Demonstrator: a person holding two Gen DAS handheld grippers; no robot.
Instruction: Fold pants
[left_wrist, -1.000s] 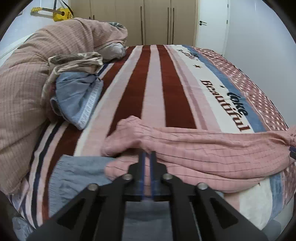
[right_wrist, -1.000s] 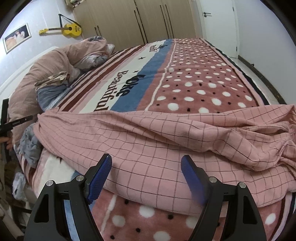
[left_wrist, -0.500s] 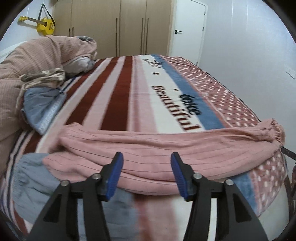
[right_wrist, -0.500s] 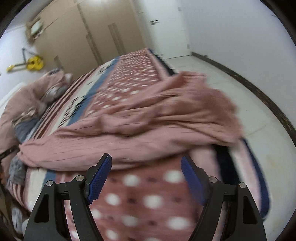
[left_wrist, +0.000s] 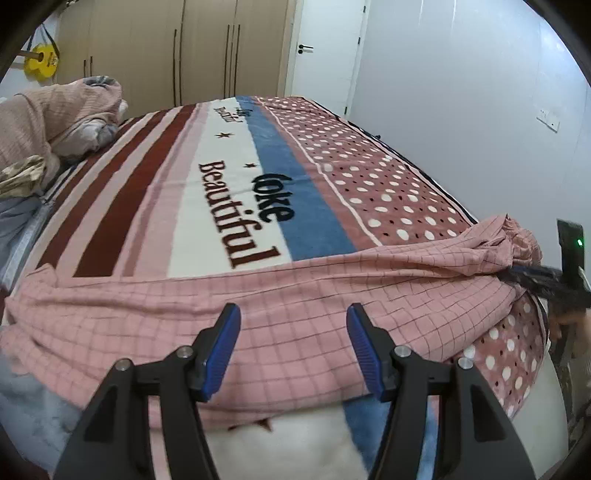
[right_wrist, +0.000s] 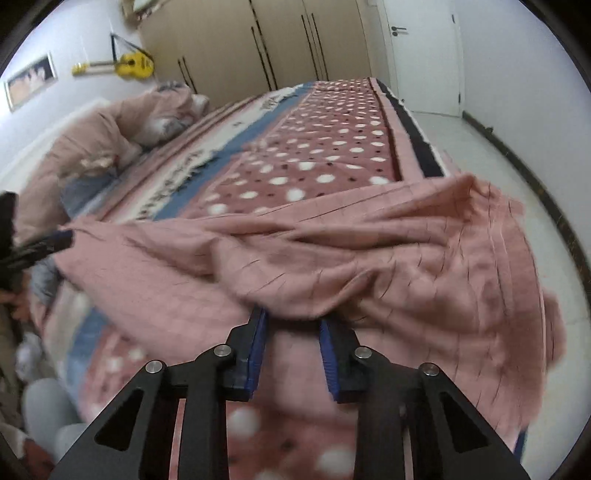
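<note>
Pink checked pants (left_wrist: 295, 306) lie stretched across the near edge of the bed; they also show in the right wrist view (right_wrist: 332, 258). My left gripper (left_wrist: 293, 347) is open, just above the middle of the pants, holding nothing. My right gripper (right_wrist: 291, 343) has its jaws partly closed around a fold of the pants near the waistband end. In the left wrist view the right gripper (left_wrist: 532, 280) sits at the gathered right end of the pants. The left gripper's tip (right_wrist: 44, 243) shows at the far left of the right wrist view.
The bed carries a striped and dotted blanket (left_wrist: 240, 177). A heap of pink bedding and other clothes (left_wrist: 44, 129) lies at the left. Blue-grey cloth (left_wrist: 33, 402) hangs at the near left. Wardrobes (left_wrist: 177, 51), a door (left_wrist: 325, 55) and bare floor (right_wrist: 498, 147) lie beyond.
My left gripper let go of the pants leg, opened and moved right along the pants. My right gripper swung to the waistband end and its jaws narrowed on a fold.
</note>
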